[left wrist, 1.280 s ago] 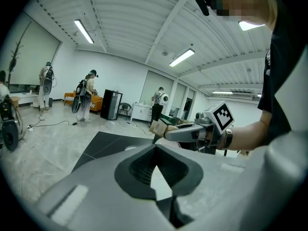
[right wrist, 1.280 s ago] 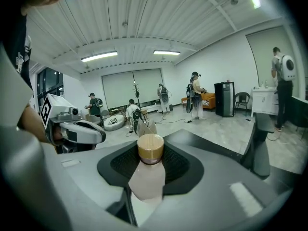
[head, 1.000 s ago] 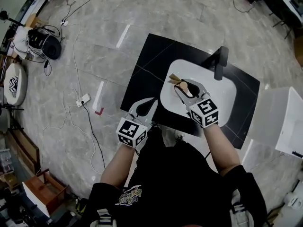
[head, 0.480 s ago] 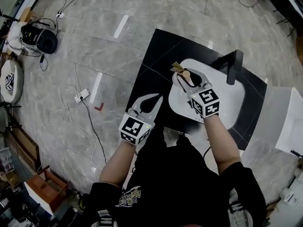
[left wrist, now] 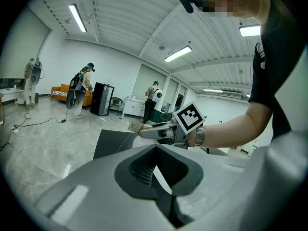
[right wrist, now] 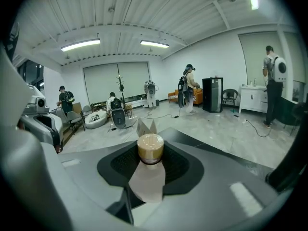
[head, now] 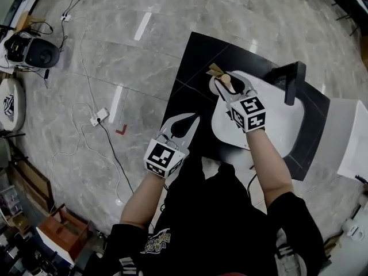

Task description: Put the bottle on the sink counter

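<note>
Right gripper view: half-hidden bottle (right wrist: 150,149) gripped by right tool (head: 228,88); left tool (head: 188,119) closed, empty.

Right gripper (head: 225,85) is clamping the bottle (right wrist: 150,149) over the sink's (head: 283,122) left rim; left gripper (head: 192,118), jaws together, is hovering left of it.

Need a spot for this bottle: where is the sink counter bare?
Bare black counter runs in a strip left of the white basin and widens at the far-left corner. It is crowded at the basin's far right, where the faucet stands, and at the near-left corner, where the left gripper hovers with jaws together.
</note>
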`<state>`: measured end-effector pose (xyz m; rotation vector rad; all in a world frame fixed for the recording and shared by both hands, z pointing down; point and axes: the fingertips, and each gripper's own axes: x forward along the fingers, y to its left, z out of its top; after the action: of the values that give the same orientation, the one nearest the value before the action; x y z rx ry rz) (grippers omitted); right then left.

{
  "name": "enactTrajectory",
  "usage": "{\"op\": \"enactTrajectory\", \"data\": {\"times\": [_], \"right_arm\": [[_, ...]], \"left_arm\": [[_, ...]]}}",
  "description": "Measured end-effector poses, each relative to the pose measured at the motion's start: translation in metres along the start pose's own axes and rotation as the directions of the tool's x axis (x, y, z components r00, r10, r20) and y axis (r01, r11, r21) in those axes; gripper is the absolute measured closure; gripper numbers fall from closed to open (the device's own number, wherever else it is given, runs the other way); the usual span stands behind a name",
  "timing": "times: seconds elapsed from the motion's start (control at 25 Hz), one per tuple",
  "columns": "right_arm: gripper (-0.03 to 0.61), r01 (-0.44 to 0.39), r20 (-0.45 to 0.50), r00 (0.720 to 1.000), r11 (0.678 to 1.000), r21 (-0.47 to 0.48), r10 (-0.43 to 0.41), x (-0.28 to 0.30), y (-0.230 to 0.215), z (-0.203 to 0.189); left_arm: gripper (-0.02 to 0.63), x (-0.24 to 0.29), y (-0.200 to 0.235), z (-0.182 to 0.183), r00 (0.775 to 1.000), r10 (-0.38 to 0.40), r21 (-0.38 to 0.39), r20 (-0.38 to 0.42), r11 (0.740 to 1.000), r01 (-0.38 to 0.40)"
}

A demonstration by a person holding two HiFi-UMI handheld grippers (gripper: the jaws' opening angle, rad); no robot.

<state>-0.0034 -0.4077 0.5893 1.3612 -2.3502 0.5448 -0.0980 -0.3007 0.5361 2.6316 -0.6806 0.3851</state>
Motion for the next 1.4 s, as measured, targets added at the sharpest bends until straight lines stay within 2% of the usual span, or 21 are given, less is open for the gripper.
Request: {"op": "enactTrajectory", "data": {"times": [0.44, 0.6, 0.8, 1.4], "right_arm": [[0.414, 0.018, 0.002, 1.000, 1.000, -0.009, -0.018, 0.043, -0.013, 0.012], [0.415, 0.022, 0.008, 1.000, 0.999, -0.027, -0.022, 0.053, -0.014, 0.017], [0.414, 0.022, 0.009, 1.000, 0.999, -0.048, -0.022, 0.064, -0.016, 0.020], [0.414, 0.025, 0.037, 0.999, 0.997, -0.079, -0.022, 0.085, -0.012, 0.024]], "left_arm": [[0.614, -0.002, 0.022, -0.004, 1.000, -0.015, -0.002, -0.021, 1.000, 0.014], [0.612, -0.007, 0.029, -0.003, 0.998, -0.010, 0.011, -0.055, 1.000, 0.011], [0.613, -0.008, 0.039, -0.001, 1.000, -0.003, 0.020, -0.001, 1.000, 0.003], [0.612, -0.022, 0.052, -0.011, 0.999, 0.007, -0.006, -0.039, 1.000, -0.007]]}}
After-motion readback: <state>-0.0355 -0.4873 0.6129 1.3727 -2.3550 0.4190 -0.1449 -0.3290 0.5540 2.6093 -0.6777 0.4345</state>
